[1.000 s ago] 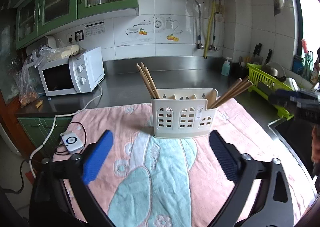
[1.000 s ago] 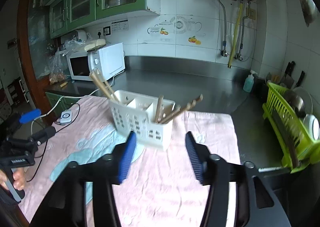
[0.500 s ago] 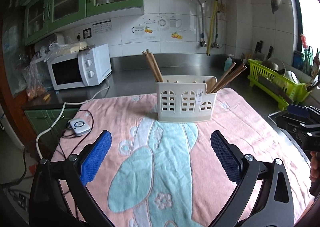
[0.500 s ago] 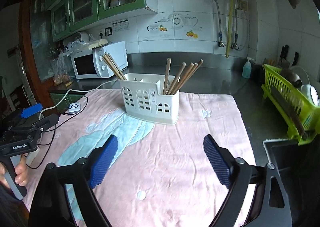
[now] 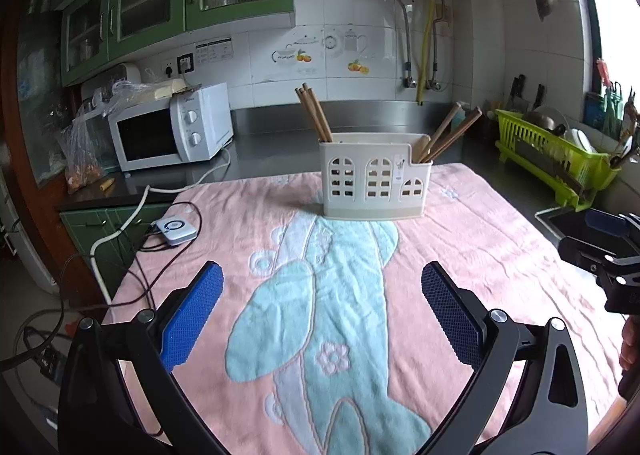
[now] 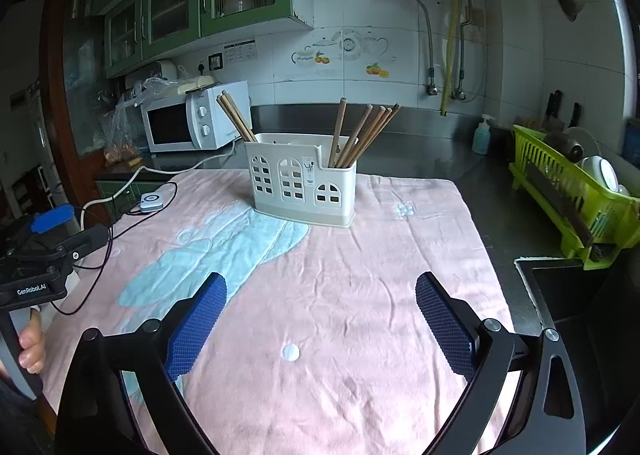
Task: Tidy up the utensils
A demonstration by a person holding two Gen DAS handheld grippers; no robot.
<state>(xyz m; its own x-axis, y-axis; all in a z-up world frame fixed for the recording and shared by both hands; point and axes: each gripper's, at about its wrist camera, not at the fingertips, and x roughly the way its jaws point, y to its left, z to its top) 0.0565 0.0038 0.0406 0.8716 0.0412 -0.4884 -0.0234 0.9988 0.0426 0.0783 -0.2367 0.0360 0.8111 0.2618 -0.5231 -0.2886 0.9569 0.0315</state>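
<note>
A cream utensil holder [image 5: 374, 179] [image 6: 303, 185] with arched cut-outs stands upright on the pink and teal towel [image 5: 352, 295] [image 6: 340, 287]. Wooden chopsticks lean in its left compartment [image 5: 314, 111] [image 6: 236, 117] and several more lean in its right compartment [image 5: 452, 133] [image 6: 362, 135]. My left gripper [image 5: 322, 309] is open and empty, low over the towel's near part, well short of the holder. My right gripper [image 6: 320, 319] is open and empty, also low and back from the holder. Each gripper shows at the edge of the other's view.
A white microwave [image 5: 168, 131] sits at the back left with a white cable and a small white device [image 5: 175, 230] at the towel's left edge. A green dish rack [image 6: 572, 195] and a dark sink [image 6: 568, 291] lie to the right. A soap bottle [image 6: 481, 135] stands behind.
Both grippers have pulled back from the holder and dropped lower. The right gripper's jaws have spread wider than one second ago. The holder and chopsticks stay put.
</note>
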